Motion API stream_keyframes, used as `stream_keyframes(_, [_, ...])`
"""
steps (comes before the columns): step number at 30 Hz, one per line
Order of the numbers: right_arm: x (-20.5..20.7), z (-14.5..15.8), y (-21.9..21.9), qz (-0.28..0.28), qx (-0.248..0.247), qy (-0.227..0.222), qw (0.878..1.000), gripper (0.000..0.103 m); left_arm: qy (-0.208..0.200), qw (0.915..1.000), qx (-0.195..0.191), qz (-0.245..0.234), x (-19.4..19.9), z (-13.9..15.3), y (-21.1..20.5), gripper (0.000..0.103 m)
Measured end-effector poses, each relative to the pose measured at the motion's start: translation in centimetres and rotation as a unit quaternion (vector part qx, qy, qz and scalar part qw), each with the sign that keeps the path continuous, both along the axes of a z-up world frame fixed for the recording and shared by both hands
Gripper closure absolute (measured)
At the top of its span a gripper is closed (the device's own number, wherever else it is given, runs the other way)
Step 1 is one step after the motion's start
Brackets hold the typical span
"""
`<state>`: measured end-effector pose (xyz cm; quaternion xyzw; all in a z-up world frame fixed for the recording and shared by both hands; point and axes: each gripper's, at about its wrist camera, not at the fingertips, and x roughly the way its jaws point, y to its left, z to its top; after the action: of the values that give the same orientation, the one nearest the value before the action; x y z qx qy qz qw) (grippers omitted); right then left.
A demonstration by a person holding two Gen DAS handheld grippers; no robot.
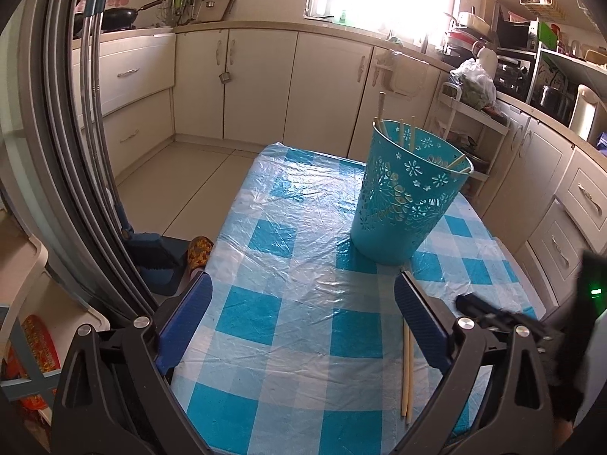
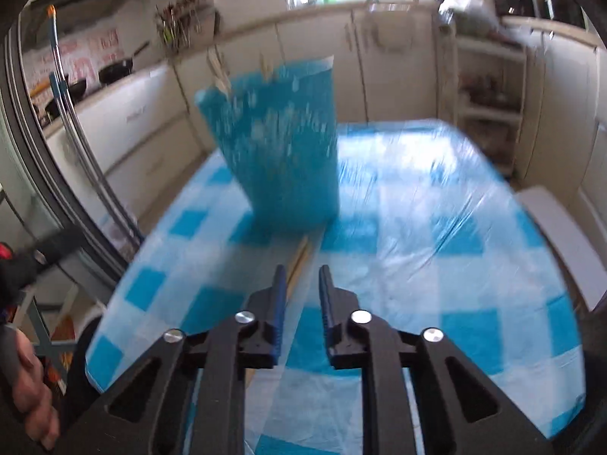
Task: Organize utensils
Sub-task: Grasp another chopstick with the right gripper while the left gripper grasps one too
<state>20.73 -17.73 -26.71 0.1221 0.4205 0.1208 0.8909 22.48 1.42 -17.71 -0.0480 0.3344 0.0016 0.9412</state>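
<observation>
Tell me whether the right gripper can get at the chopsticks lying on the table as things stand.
Probably yes. The right gripper is empty, its jaws slightly apart, and the loose chopsticks lie just ahead and a little left of its fingertips, in front of the blue basket. Nothing lies between them, though the view is blurred.

Left gripper (image 1: pixel 303 303): I see my jaws spread wide over the table, nothing between the blue pads (image 1: pixel 186 318).
Table (image 1: pixel 288 371): blue-and-white checked cloth under clear plastic film.
Basket (image 1: pixel 408 193): teal, perforated with flower cutouts, upright on the cloth ahead of me, toward the right.
Chopsticks in basket (image 1: pixel 401 131): several pale sticks lean against its rim.
Loose chopsticks (image 1: pixel 408 371): a pair lies flat on the cloth just inside my right finger, pointing toward the basket.
Right gripper (image 1: pixel 504 318): a dark shape at the right edge; I cannot read its jaws.
</observation>
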Motion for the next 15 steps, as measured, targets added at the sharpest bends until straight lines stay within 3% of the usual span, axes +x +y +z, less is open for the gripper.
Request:
stream_keyframes(7, [3.4,-2.5,1.4,-0.009,0.008,0.046,0.999,0.091,0.003,1.0000,-0.001,0.005,-0.3,0.1,0.7,0.009])
stream_keyframes(15, [3.0,-3.5,2.6,0.008,-0.033,0.046,0.998,0.092,0.013,0.9999,-0.005,0.007,0.1,-0.6,0.9,0.009])
